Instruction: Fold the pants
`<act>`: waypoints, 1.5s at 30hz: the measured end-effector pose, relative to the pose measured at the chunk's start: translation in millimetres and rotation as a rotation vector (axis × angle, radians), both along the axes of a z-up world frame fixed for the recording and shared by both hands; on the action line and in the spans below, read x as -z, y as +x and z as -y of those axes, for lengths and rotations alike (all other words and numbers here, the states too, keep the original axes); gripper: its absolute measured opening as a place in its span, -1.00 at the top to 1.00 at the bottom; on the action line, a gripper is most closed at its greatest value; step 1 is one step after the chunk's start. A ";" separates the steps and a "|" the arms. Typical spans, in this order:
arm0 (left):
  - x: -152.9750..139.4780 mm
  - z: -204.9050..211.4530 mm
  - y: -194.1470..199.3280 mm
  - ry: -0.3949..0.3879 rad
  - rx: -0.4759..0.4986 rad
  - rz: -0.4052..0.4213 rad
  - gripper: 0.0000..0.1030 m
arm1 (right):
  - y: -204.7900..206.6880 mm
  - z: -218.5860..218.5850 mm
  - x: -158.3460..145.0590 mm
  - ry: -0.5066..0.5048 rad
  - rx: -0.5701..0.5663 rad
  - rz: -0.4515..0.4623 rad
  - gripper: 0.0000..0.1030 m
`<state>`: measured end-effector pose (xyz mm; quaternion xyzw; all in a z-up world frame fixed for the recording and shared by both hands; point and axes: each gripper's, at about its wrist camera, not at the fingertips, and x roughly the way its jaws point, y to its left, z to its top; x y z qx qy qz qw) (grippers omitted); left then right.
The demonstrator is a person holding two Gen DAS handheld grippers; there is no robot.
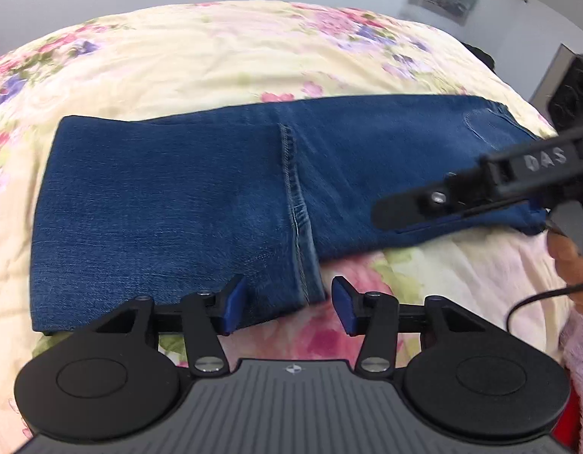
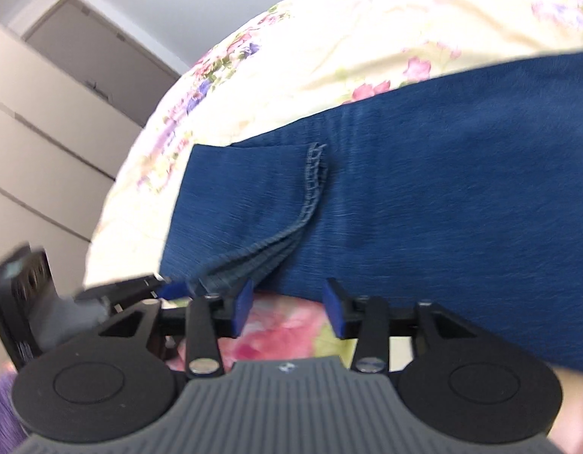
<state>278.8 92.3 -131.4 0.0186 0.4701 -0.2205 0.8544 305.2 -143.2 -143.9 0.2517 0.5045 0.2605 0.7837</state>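
Observation:
Blue denim pants (image 1: 170, 204) lie folded on a floral bedspread (image 1: 216, 64). The leg ends are folded over the upper part, and their stitched hem (image 1: 291, 174) crosses the middle. My left gripper (image 1: 289, 304) is open at the near edge of the pants, with the hem corner between its blue pads, not clamped. My right gripper (image 2: 287, 308) is open just short of the pants' near edge (image 2: 405, 208), over bedspread. In the left wrist view the right gripper (image 1: 389, 213) shows at the right, over the waist end. The left gripper (image 2: 170, 289) shows at the left of the right wrist view.
The floral bedspread (image 2: 367, 38) stretches beyond the pants. A purple fluffy cloth (image 1: 579, 370) lies at the near right edge. Wardrobe doors (image 2: 38, 143) stand past the bed's left side. A black device (image 1: 571, 90) stands off the bed's far right corner.

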 end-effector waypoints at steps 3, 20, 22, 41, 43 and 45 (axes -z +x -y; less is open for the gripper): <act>-5.0 -6.1 -4.6 -0.057 0.038 -0.024 -0.09 | 1.1 -7.9 9.6 0.050 0.032 -0.062 0.10; -19.3 -98.2 -12.3 -0.049 -0.260 0.087 -0.12 | 21.3 -59.3 66.6 0.151 0.063 -0.170 0.37; -20.9 -102.4 -13.0 -0.047 -0.276 0.093 -0.12 | 18.3 -62.1 64.0 0.148 0.052 -0.174 0.58; -94.6 -113.6 -55.2 0.016 -0.530 0.205 -0.12 | 39.1 -123.6 -195.2 -0.085 -0.027 0.285 0.84; -99.9 -106.0 -55.3 0.007 -0.522 0.212 -0.12 | 42.5 -114.9 -233.9 -0.124 -0.018 0.349 0.84; -103.8 -95.9 -53.1 0.002 -0.505 0.220 -0.12 | 44.1 -93.4 -269.7 -0.165 -0.002 0.403 0.84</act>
